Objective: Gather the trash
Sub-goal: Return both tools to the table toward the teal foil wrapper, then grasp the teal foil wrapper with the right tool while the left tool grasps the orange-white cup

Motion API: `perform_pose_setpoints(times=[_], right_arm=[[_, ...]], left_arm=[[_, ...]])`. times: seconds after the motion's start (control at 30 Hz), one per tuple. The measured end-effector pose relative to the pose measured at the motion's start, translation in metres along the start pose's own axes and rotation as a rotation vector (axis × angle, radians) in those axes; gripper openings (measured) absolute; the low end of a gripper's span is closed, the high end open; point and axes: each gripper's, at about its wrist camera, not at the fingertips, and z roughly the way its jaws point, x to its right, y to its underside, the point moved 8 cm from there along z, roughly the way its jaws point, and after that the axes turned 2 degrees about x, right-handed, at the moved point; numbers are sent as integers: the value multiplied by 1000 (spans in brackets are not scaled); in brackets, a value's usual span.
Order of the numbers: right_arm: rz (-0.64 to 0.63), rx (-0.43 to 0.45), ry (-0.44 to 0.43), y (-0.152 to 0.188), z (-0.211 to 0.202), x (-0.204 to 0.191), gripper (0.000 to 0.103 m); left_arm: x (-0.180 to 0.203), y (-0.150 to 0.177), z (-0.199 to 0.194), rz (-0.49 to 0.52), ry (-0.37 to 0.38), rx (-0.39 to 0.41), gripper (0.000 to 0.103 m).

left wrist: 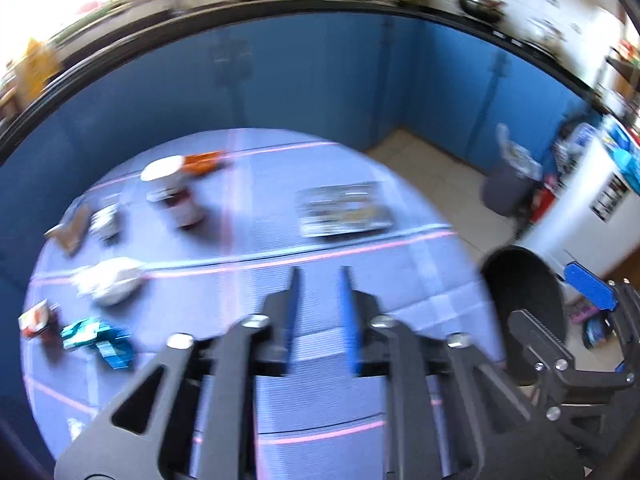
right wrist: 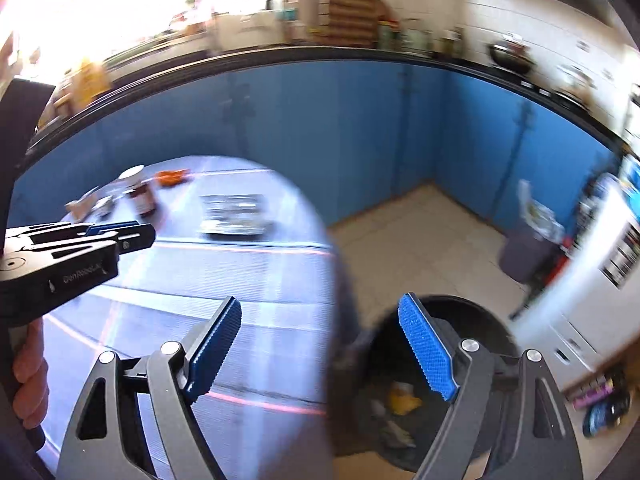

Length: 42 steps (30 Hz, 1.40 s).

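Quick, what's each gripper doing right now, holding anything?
Left gripper: open, nothing between its fingers.
Right gripper: wide open, empty.

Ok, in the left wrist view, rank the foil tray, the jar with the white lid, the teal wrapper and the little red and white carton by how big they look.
Largest to smallest as they look:
1. foil tray
2. jar with the white lid
3. teal wrapper
4. red and white carton
The picture is blurred and the fisheye shrinks things near the edge, so the last two are unsure.

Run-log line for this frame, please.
left gripper open, empty | right gripper open, empty | bin holds scraps | table still littered
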Motion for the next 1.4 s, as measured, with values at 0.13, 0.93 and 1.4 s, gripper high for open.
perform_pose_setpoints(times=[0.13,0.93,1.4], right_arm=[[-73,-17,-92,-9,16,-67,79],[-347,-132,-346,-2,90,-327,79],[-329,-165,-334,4,104,-330,52]], left_arm=[[-71,-3,-47,-60,-146,299,100],[-281,59,-26,-41,-170,84,98],[-311,76,19,-162,-91,-43,73]])
